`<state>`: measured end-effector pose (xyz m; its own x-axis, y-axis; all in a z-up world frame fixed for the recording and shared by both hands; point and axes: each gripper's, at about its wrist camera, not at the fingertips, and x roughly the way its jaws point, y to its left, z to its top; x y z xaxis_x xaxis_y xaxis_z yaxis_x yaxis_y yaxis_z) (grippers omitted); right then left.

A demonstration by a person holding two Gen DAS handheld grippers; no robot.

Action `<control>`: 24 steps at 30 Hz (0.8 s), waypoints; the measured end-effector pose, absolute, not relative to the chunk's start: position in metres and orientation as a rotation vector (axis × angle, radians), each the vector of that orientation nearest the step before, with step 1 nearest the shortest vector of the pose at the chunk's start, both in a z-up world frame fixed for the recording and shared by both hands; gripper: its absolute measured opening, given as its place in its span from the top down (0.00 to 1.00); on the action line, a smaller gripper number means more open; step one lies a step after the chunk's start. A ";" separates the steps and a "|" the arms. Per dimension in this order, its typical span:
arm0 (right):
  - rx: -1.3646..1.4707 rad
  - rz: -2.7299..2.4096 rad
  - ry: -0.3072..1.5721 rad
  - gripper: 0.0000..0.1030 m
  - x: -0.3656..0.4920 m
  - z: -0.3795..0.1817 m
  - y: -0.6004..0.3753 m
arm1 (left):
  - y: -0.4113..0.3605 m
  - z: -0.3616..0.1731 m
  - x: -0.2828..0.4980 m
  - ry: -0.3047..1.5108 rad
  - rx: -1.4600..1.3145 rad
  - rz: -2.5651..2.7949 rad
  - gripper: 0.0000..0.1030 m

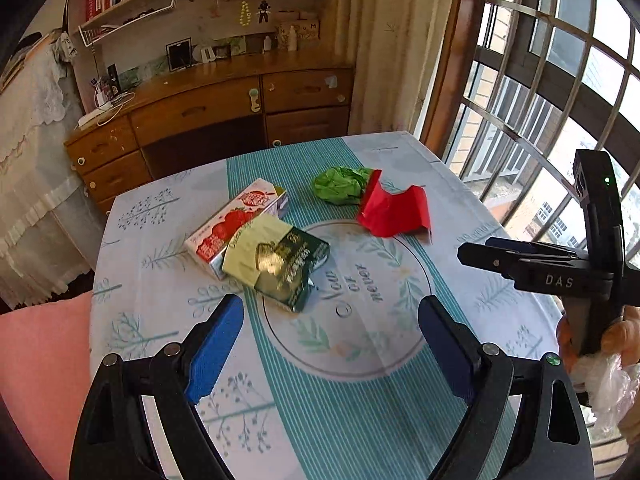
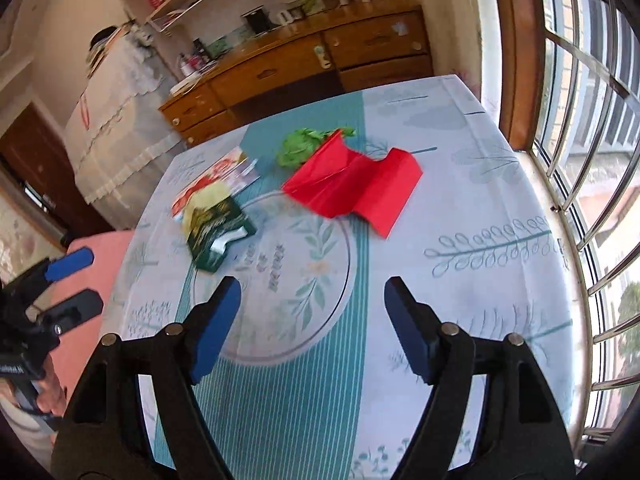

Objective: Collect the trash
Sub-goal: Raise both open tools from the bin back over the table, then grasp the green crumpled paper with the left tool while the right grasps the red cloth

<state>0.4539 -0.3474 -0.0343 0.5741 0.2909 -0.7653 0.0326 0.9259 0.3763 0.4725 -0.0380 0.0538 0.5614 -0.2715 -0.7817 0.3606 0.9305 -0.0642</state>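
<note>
Daylight from the barred window (image 2: 592, 128) fell across the table, whose patterned cloth (image 1: 460, 184) bore four pieces of trash near its middle. Nearest my left gripper (image 1: 332, 350) lay a dark green carton (image 1: 294, 272), partly crushed and tilted, with a pale yellow wrapper (image 1: 250, 246) draped over it; both leaned on a red-and-white juice box (image 1: 232, 224) just behind. Beyond these sat a crumpled green paper ball (image 1: 340, 184), touching a creased red sheet (image 1: 394, 210) that stood in loose folds. All four looked light; I judged the cartons stiff enough to pinch across a narrow edge, while the papers were soft and would collapse, so a raised fold or the bulk of the ball offered the best hold. The glossy carton might have slipped if taken by a flat face. My left gripper hovered over the cloth with its jaws spread wide and nothing between them; my right gripper (image 2: 314, 328) was likewise wide open and empty, aimed toward the red sheet. Thin clear plastic (image 1: 604, 380), possibly a bag, was bunched in my right hand. A pink cushion (image 1: 44, 360) bordered the table's near left side, and a wooden dresser (image 1: 208, 112) stood well behind. Nothing blocked either approach, though the overlapping cartons would likely shift together.
</note>
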 end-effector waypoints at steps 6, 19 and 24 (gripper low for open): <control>0.509 0.076 0.995 0.25 0.526 -0.071 -0.363 | -0.050 0.044 0.541 0.912 0.042 -0.359 0.12; 0.253 -0.101 1.029 0.64 0.570 -0.108 -0.333 | -0.084 0.029 0.626 0.918 0.111 -0.325 0.12; 0.320 -0.012 1.006 0.82 0.551 -0.109 -0.355 | -0.113 0.012 0.651 0.935 0.157 -0.346 0.12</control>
<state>0.5514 -0.3551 -0.1087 0.5389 0.1370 -0.8312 0.1562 0.9533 0.2584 0.6509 -0.1130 0.0117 0.5440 -0.2226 -0.8090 0.3576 0.9337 -0.0164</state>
